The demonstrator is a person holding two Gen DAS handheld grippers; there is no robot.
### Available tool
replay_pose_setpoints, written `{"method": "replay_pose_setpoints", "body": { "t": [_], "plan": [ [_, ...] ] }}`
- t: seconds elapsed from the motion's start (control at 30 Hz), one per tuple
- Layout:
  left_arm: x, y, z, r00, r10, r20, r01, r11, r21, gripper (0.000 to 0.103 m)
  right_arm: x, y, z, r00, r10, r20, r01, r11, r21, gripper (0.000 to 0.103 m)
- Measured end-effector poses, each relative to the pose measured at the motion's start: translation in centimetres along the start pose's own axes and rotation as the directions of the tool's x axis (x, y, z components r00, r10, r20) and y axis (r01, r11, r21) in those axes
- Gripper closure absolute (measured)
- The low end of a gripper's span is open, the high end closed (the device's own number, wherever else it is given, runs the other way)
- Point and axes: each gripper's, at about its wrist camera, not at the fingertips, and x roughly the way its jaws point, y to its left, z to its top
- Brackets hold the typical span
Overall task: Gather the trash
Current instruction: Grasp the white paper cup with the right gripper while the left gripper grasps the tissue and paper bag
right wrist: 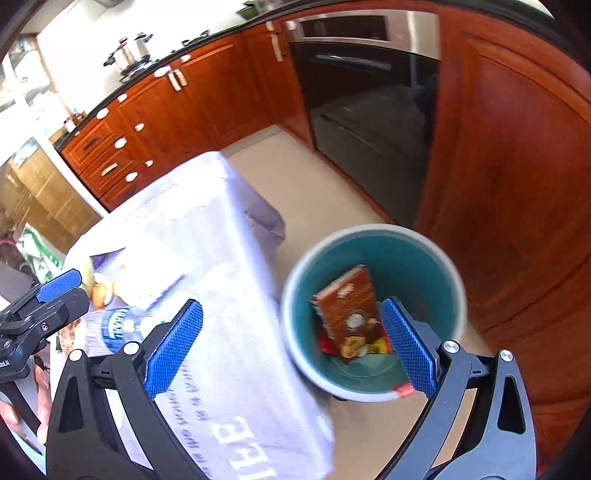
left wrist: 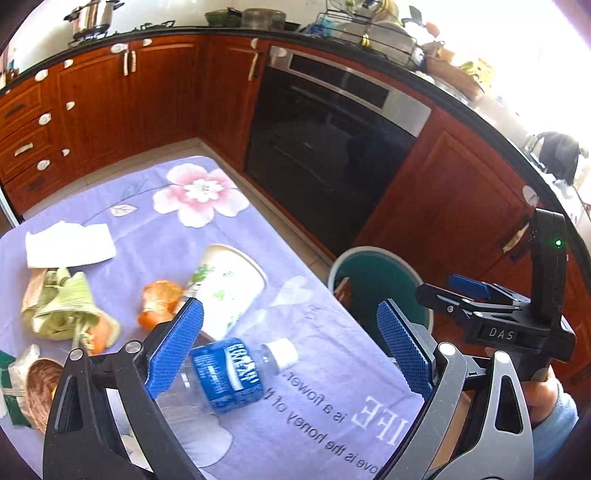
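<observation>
**My two claws are wide and hold nothing**

My left claw is wide, and nothing is pinched in it. Just under it a plastic bottle with a blue label and white cap lies on its side on the purple flower cloth. The bottle sits between my blue pads, but I cannot tell if one pad touches it.

A little farther on, a white paper cup lies tipped over, touching an orange peel. To the left are a green leafy scrap and a brown shell-like bit. Past those lies a white napkin.

My right claw is wide too, with nothing gripped. It hangs over the bin, which stands on the floor right beside the table edge. The bin is white outside and green inside. In it a brown box leans up, with red and yellow wrappers under it.

Far back are red-brown cupboards, a black oven and a shiny pot on the counter.
</observation>
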Motion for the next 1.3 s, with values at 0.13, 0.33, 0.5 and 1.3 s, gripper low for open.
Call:
{"method": "replay_pose_setpoints", "body": {
  "t": [0.13,0.33,0.5,1.3],
  "plan": [
    [-2.4,3.7,0.2,0.998,0.049,0.035,-0.048,0.998,-0.043,0.008,1.5,4.1,1.2,0.999,0.046,-0.013,-0.047,0.997,-0.057,0.010],
    [-4.3,9.6,0.2,0.991,0.120,0.053,-0.113,0.986,-0.123,0.007,5.5,9.0,2.5,0.988,0.120,-0.101,-0.128,0.989,-0.073,0.010],
    [-5.3,14.3,0.0,0.982,0.182,0.052,-0.171,0.972,-0.160,0.007,9.3,11.8,3.0,0.970,0.144,-0.196,-0.154,0.987,-0.037,0.010],
    [-3.5,24.9,-0.8,0.980,0.200,-0.023,-0.200,0.958,-0.205,0.007,14.4,16.5,3.0,0.969,0.068,-0.236,-0.095,0.990,-0.106,0.034]
  ]
}}
